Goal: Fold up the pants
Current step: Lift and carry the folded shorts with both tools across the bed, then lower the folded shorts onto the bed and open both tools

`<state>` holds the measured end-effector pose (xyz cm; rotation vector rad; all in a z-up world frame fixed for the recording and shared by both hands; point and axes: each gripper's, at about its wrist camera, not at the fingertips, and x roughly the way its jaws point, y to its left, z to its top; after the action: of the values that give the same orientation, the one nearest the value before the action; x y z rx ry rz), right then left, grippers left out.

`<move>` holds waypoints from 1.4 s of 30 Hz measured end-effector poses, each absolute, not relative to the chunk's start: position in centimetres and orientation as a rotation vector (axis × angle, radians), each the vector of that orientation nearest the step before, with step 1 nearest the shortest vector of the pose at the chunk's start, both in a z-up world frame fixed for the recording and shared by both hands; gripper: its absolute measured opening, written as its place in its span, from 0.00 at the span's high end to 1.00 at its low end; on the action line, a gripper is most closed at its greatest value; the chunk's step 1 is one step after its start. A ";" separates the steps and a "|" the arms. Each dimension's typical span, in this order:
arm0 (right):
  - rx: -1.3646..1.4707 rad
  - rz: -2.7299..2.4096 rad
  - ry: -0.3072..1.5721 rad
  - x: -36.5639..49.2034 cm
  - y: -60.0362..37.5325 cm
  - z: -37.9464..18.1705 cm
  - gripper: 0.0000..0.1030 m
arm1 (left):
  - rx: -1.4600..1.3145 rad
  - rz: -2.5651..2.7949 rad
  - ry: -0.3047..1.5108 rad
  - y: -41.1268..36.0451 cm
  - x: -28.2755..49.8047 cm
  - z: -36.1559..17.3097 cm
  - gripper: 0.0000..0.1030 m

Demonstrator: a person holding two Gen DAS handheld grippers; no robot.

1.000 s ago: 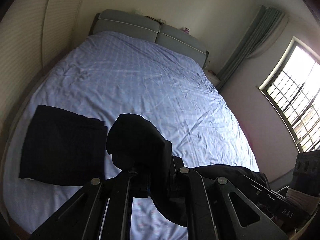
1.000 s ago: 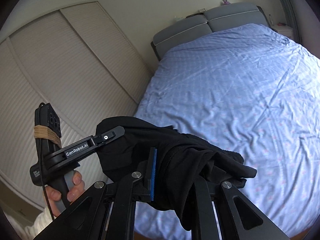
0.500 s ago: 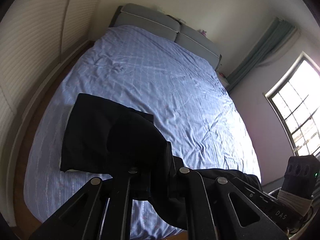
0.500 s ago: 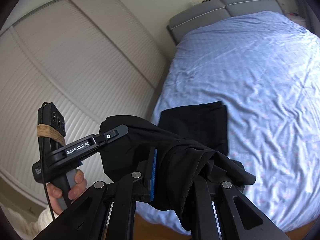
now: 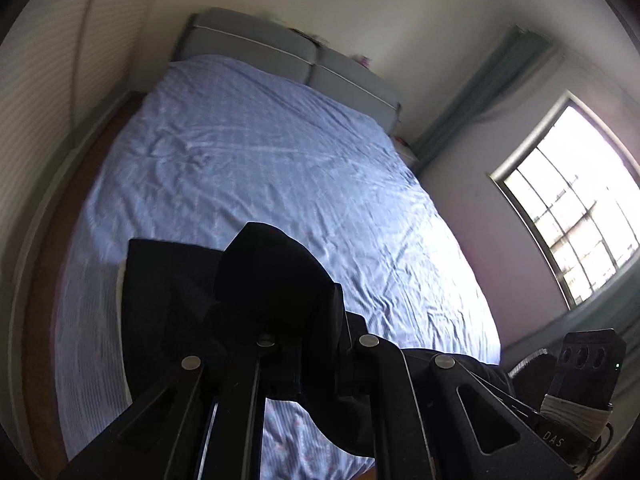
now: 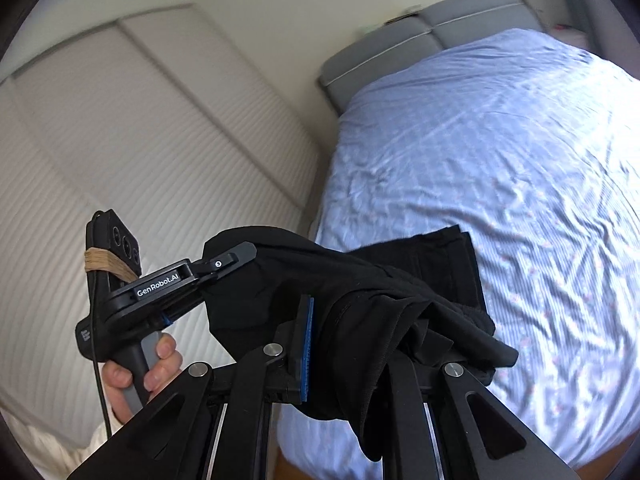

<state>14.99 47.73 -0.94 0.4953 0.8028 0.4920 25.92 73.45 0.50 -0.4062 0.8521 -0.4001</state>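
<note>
Black pants (image 6: 360,292) hang bunched between my two grippers, held up in the air over the near edge of the bed. My right gripper (image 6: 348,336) is shut on one part of the cloth, which drapes over its right finger. My left gripper (image 5: 304,320) is shut on another part; the cloth (image 5: 276,276) covers its fingertips. The left gripper also shows in the right wrist view (image 6: 224,264), clamped on the pants. A second, folded black garment (image 5: 160,300) lies flat on the bed near its left edge, also seen in the right wrist view (image 6: 460,264).
The bed has a light blue checked sheet (image 5: 260,168) and a grey headboard (image 5: 280,56). White sliding wardrobe doors (image 6: 120,152) stand left of the bed. A bright window (image 5: 572,220) and green curtain (image 5: 480,88) are at the right.
Both grippers have swung with the pants; the view has shifted across the bed and is motion-blurred. The folded garment came into the right wrist view. Both grips are unchanged.
</note>
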 end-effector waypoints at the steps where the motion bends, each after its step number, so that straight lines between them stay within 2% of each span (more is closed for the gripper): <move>1: 0.515 0.450 0.793 15.2 48.3 -1.1 0.87 | -0.387 -0.438 0.875 73.7 27.8 0.3 0.89; 10: 0.673 0.169 0.752 20.5 50.3 -3.1 0.87 | -0.243 -0.689 0.988 71.0 41.1 -0.4 0.89; 15: 0.681 0.033 0.710 23.1 50.6 -2.8 0.87 | -0.202 -0.782 0.965 69.6 44.8 -0.7 0.89; 18: 0.683 -0.036 0.713 23.5 52.3 -4.1 0.87 | -0.203 -0.821 0.998 70.7 46.1 -3.6 0.88; 21: 0.735 -0.096 0.782 23.0 54.9 -8.2 0.87 | -0.165 -0.762 1.136 72.3 47.0 -9.8 0.88; 26: 0.878 -0.135 1.094 23.7 59.5 -19.2 0.87 | -0.075 -0.612 1.364 75.8 46.6 -20.5 0.89; 29: 0.899 -0.138 1.183 24.0 61.5 -22.6 0.87 | -0.061 -0.589 1.380 77.2 46.0 -22.1 0.89; 36: 0.967 -0.107 1.225 26.0 63.5 -24.6 0.86 | -0.023 -0.569 1.370 78.5 47.0 -21.9 0.85; 38: 1.024 -0.109 1.237 25.9 63.8 -25.4 0.85 | -0.041 -0.535 1.377 79.0 47.8 -22.0 0.82; 40: 1.076 -0.139 1.256 25.4 63.9 -26.3 0.75 | -0.049 -0.465 1.383 79.7 48.6 -22.3 0.73; 41: 1.076 -0.164 1.277 25.3 64.0 -26.7 0.64 | -0.040 -0.424 1.379 79.9 49.0 -22.6 0.63; 42: 1.067 -0.194 1.301 25.1 64.1 -27.2 0.59 | -0.019 -0.359 1.368 80.3 49.2 -22.6 0.60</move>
<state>25.13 64.10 -27.23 1.0671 1.3008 -0.1941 49.23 80.27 -22.64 -0.0186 1.3680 -0.3589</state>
